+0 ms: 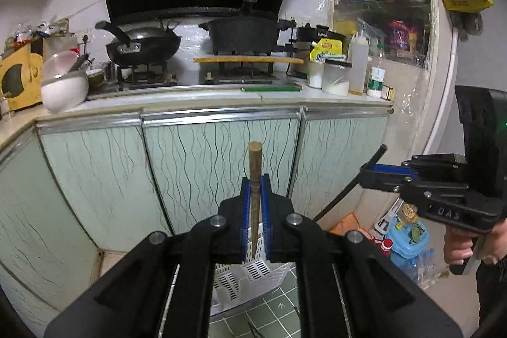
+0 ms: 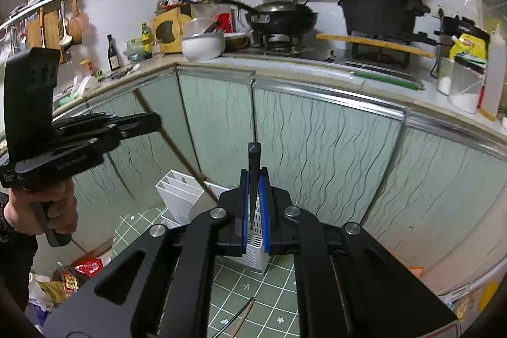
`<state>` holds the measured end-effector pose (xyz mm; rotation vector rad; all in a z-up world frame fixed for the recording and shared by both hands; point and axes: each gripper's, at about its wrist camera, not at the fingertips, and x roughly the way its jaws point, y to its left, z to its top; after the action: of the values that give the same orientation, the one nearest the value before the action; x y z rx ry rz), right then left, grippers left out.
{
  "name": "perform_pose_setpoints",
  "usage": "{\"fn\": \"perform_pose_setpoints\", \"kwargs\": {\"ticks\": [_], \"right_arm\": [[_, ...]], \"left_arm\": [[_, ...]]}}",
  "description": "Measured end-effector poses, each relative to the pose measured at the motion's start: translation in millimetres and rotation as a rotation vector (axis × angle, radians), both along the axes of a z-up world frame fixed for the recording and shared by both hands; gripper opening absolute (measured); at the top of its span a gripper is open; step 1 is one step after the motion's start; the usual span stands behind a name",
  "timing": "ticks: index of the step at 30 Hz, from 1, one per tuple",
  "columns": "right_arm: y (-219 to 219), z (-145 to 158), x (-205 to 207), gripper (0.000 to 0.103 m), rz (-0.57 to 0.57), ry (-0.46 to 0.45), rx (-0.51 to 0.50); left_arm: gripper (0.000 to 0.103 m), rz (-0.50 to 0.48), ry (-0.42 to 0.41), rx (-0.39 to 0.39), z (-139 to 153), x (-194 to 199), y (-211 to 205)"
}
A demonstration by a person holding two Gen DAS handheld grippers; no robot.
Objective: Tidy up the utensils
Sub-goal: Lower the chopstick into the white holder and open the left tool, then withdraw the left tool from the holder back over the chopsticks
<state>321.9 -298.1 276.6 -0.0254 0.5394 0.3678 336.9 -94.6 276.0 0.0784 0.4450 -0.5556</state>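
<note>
- A run of pale green kitchen cabinets (image 1: 196,167) is filling the background, with a stove and pans sitting on the tabletop (image 1: 285,97) above; both grippers are hanging in front of them over a green tiled floor (image 2: 269,290).
- A white slotted utensil holder (image 2: 253,246) is standing on the floor below and just beyond the grippers. Judging by the task, it is the place where the utensils are meant to go, which would explain why both are being carried above it.
- The left gripper (image 1: 255,211) is pointing forward and slightly down, its blue-padded fingers (image 1: 244,211) pinching a single wooden chopstick (image 1: 255,170). The chopstick is standing nearly upright between the pads, its thick end rising above the fingertips and its thin end hanging below, over the holder. Held upright like this, it looks ready to drop into a slot.
- The right gripper (image 2: 255,205) is likewise pinching a black chopstick (image 2: 253,173) between pressed-together fingers (image 2: 264,205); it too is standing upright, its top clear above the fingertips and its tip hanging in front of the holder.
- More thin utensils (image 2: 244,314) are lying on the floor tiles near the bottom edge of the right wrist view, apart from both grippers and seemingly waiting to be sorted.
</note>
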Motion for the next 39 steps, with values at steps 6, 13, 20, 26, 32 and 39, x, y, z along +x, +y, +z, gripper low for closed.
{"fn": "perform_pose_setpoints", "kwargs": {"ticks": [6,13,20,26,32,39], "right_arm": [[11,-34,20,0.006,0.030,0.020,-0.003],[11,-67,38,0.006,0.022,0.052,0.002],[13,-80,41,0.006,0.021,0.065,-0.027],[4,-63,16,0.084,-0.071,-0.037,-0.078],[-6,-53,-10,0.096,-0.105,-0.048,-0.060],[-2,-42,-46,0.096,-0.106,-0.058,-0.081]], "left_arm": [[0.008,-0.026,0.020,0.040,-40,19,-17],[0.008,-0.037,0.035,0.063,-72,32,-26],[0.014,-0.047,0.041,0.077,-90,34,-28],[0.096,0.044,-0.053,0.101,-80,13,-13],[0.099,0.131,-0.094,0.165,-68,-12,3],[0.099,0.210,-0.131,0.156,-49,-50,26]]}}
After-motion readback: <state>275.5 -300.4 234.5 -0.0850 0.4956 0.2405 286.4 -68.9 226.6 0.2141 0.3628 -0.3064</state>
